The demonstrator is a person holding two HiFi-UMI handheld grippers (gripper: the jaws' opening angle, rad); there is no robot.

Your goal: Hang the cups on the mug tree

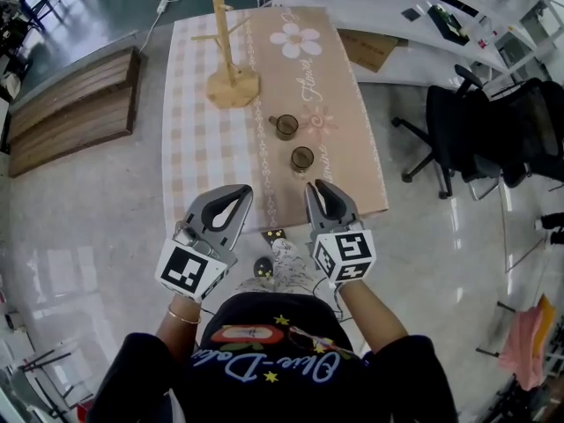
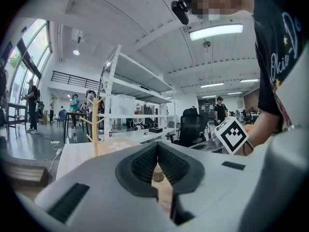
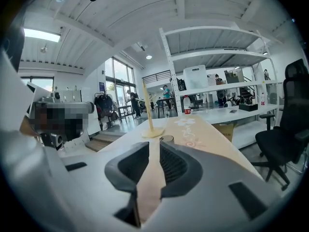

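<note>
Grey and empty, both tools hang short of the tabletop's [image 1: 189, 139] near edge. The left hand-held gripper [image 1: 236, 189] has its tips pressed together. The right hand-held gripper [image 1: 313, 186] is parted by a thin slit, with nothing between its jaws. Just beyond the right one, the nearer glass cup [image 1: 302, 159] stands upright on the tan cloth, and the farther glass cup [image 1: 285, 127] sits a little past it. The wooden mug tree [image 1: 227, 55] stands well beyond both, its pegs bare. I judge no cup has been picked up yet. The next move calls for spreading the right jaws, reaching for the nearer cup, and pinching its rim or handle.
</note>
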